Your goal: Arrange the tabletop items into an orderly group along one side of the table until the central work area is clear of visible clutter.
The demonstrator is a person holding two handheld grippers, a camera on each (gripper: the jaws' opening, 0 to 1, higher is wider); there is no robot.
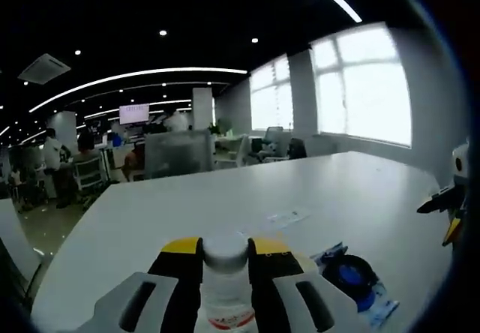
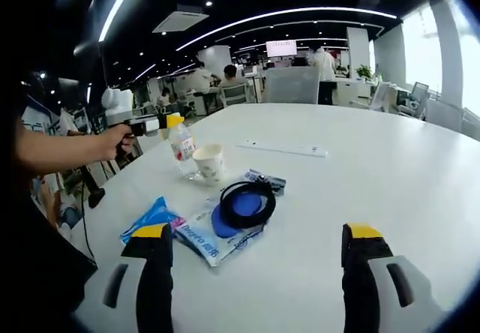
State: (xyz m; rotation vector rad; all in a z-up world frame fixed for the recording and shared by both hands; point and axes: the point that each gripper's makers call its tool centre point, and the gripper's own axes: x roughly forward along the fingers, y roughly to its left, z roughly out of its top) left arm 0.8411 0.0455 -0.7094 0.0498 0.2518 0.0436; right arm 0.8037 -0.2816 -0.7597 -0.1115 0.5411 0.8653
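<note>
Big white worktop (image 2: pixel 390 175) fills most of the rm; office w/ desks, chairs and ppl far behind it. Central area is mostly bare already, clutter sits toward one edge, approx 9–10 o'clock in the right gripper view.

Items there, big to small:
- clear plastic packet (image 2: pixel 225 232) w/ blue print, lying flat, a coiled black cable (image 2: pixel 246 198) resting on top of it. Same packet at 4 o'clock in the left gripper view (image 1: pixel 352 277).
- blue pouch (image 2: pixel 154 217) just beside the packet, at its 9 o'clock.
- long white strip (image 2: pixel 285 148), prob. a label or ruler, lying apart from the rest toward 12 o'clock, nearer mid-worktop.
- water bottle (image 2: pixel 182 147), upright, white cap; in the left gripper view it's dead centre at 6 o'clock (image 1: pixel 225 280).
- paper cup (image 2: pixel 210 162), upright, just beside the bottle.

Left claw (image 1: pixel 225 269): jaws pinching the bottle, one each side below the cap. Person's hand (image 2: pixel 120 139) holds that tool at 9 o'clock in the right gripper view.
Right claw (image 2: pixel 255 254): jaws spread wide, nothing btwn them, hovering over bare worktop short of the packet.

Progress, my read: partway. Bottle is in hand, cup + packet + pouch are loosely bunched but not lined up. Strip looks like the main stray left to bring over; then tidy the bunch into a row along the edge.
</note>
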